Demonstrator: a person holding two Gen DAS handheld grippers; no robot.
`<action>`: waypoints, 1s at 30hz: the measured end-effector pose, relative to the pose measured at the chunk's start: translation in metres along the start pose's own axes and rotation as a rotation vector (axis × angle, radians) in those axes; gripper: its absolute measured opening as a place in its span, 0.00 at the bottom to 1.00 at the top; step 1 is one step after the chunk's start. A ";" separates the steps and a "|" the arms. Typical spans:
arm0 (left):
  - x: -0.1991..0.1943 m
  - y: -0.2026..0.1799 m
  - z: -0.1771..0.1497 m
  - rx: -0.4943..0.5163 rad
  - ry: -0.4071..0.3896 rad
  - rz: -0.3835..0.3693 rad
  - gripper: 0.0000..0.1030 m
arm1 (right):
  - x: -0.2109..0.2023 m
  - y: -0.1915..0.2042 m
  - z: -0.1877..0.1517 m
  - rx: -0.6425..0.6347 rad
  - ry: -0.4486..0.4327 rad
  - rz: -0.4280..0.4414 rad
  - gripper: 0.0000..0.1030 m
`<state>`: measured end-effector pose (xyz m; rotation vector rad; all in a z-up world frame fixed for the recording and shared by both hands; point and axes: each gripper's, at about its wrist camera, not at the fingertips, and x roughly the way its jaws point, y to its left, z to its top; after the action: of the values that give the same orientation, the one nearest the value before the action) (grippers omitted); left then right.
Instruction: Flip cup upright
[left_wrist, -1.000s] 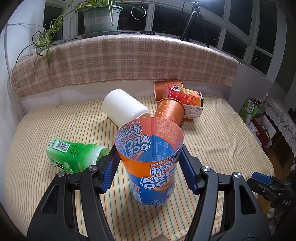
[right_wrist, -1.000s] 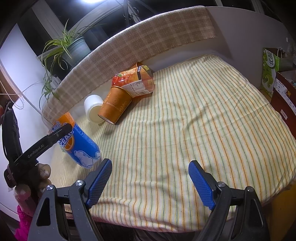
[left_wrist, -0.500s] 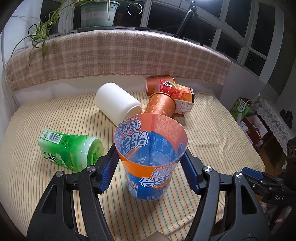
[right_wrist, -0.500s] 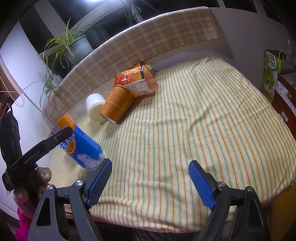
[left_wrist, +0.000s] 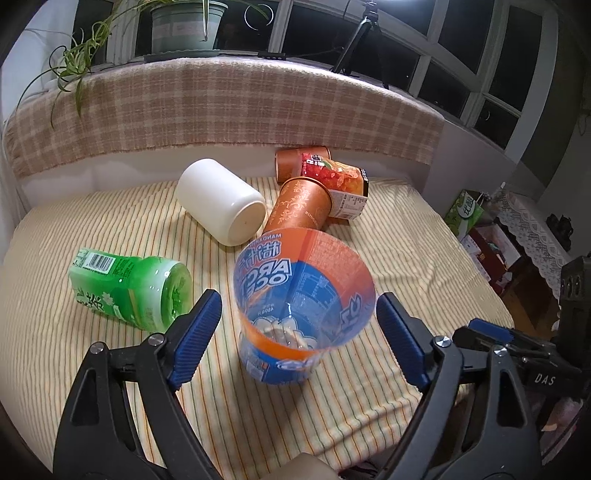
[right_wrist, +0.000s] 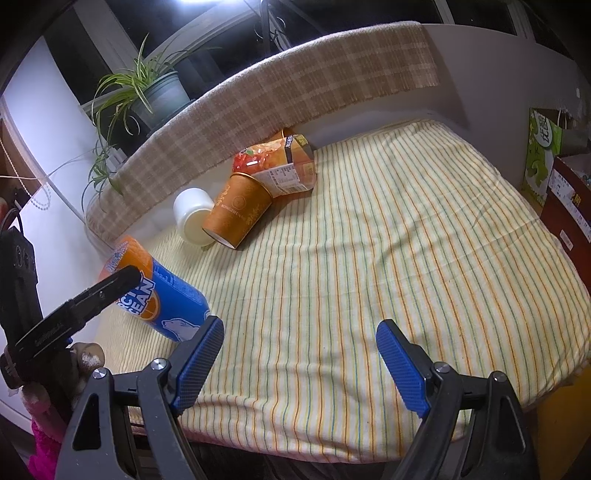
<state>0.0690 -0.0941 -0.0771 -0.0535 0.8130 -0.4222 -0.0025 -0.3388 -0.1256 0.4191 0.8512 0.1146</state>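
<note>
Between the wide-apart, untouching jaws of the left gripper (left_wrist: 298, 328) stands the upright cup (left_wrist: 301, 310).

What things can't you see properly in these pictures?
- Green bottle: absent from the right wrist view, past its left edge.
- Brown can: mostly behind the red carton, both views.
- Blue cup: rim crossed by the left gripper's arm, right wrist view.

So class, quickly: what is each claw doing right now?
Left claw: open, its pads either side of the blue-and-orange cup, not gripping it.
Right claw: open, holding nothing.
</note>
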 end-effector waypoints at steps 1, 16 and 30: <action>-0.001 0.001 -0.001 -0.001 0.000 0.002 0.86 | -0.001 0.001 0.000 -0.003 -0.003 -0.001 0.84; -0.044 0.029 -0.026 -0.031 -0.082 0.072 0.89 | -0.016 0.037 0.005 -0.139 -0.094 -0.052 0.85; -0.128 0.030 -0.029 -0.009 -0.434 0.305 1.00 | -0.045 0.083 0.001 -0.302 -0.288 -0.112 1.00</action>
<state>-0.0193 -0.0142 -0.0143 -0.0272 0.3854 -0.1095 -0.0263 -0.2754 -0.0598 0.0992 0.5600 0.0753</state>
